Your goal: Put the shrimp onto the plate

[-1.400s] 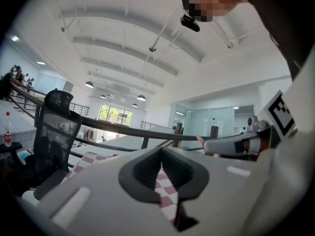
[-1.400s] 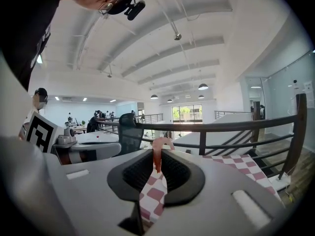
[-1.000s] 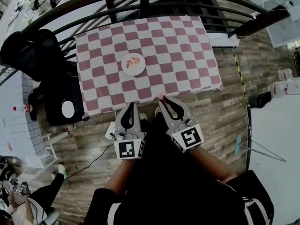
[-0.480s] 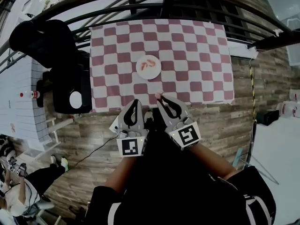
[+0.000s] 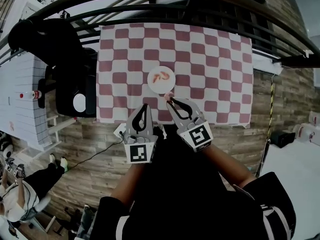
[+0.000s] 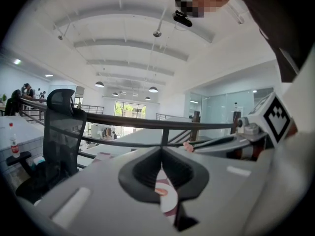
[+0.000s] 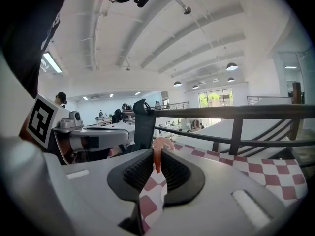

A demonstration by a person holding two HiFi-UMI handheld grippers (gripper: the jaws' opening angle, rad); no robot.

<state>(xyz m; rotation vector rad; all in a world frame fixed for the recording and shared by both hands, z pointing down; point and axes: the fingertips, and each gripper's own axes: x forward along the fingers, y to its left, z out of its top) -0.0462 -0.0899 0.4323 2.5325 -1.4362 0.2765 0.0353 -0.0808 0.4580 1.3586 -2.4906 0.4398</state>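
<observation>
Red-and-white checked cloth covers the tabletop, and a small round white plate is set near its middle, with two pink shrimp lying on it. The black ribbed fingers of the right gripper are closed on one pink curled shrimp. It is pinched at the very tips, with its curled end standing out beyond them. It is held in the air just short of the plate's near rim, apart from it. The fingers of the left gripper are brought together with nothing between them; only plate and cloth are seen through the slit below the tips.

The step in hand is judged to be the carry to the plate. The shrimp would best be brought over a bare part of the plate and lowered until nearly touching. Only then should it be released, so that it is not dropped on the rim or onto the two lying there. Since the hold is slight, sharp motion is to be avoided.

The right gripper is angled forward and to the left, towards the plate, with its marker cube at the rear and the right forearm reaching in from the lower right. The left gripper is pointed straight ahead at the tabletop's near edge, close beside the right one and held back over the wooden floor
</observation>
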